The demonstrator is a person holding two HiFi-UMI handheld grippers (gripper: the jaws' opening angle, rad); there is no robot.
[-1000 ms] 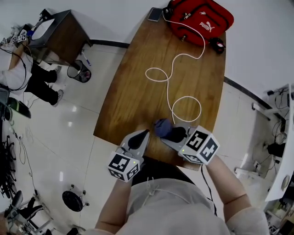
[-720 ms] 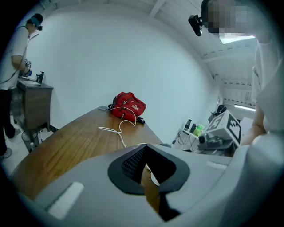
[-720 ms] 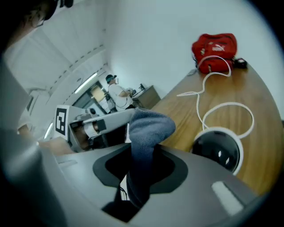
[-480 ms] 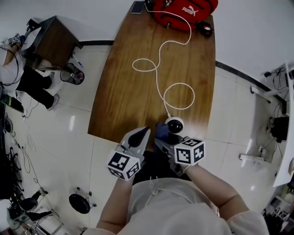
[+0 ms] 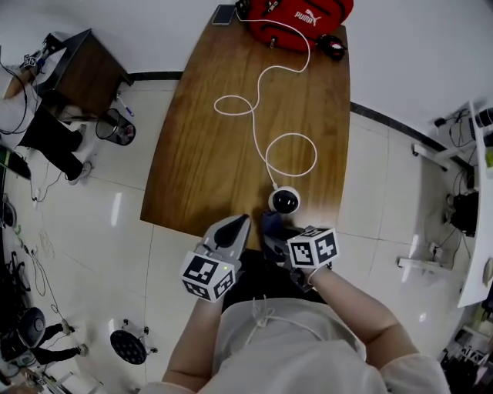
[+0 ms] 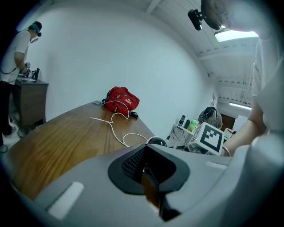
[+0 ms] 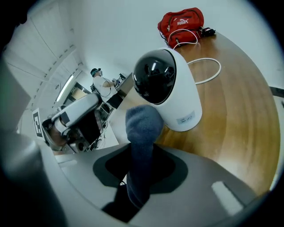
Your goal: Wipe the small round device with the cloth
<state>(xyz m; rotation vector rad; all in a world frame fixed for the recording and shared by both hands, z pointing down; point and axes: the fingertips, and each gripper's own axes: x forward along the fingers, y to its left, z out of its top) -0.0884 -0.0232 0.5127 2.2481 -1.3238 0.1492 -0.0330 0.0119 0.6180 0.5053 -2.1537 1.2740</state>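
Note:
The small round device (image 5: 286,201), white with a black dome, stands near the wooden table's (image 5: 216,154) front edge; in the right gripper view the device (image 7: 171,86) fills the middle. My right gripper (image 5: 271,231) is just in front of it, shut on a blue cloth (image 5: 269,222). That cloth (image 7: 141,133) sticks up from the jaws to the device's lower side; contact cannot be told. My left gripper (image 5: 242,222) hovers at the table edge left of the device, shut with nothing in it. In its own view the left gripper (image 6: 148,175) is also shut, with the device (image 6: 156,141) just beyond.
A white cable (image 5: 258,100) loops from the device up the table to a red bag (image 5: 296,17) at the far end, beside a phone (image 5: 223,14) and a small black object (image 5: 332,46). A dark side table (image 5: 77,65) and bin (image 5: 114,127) stand on the floor at left.
My right gripper with the cloth has rolled and drawn back off the device toward the front edge, so the dome now shows. The left gripper has hardly shifted.

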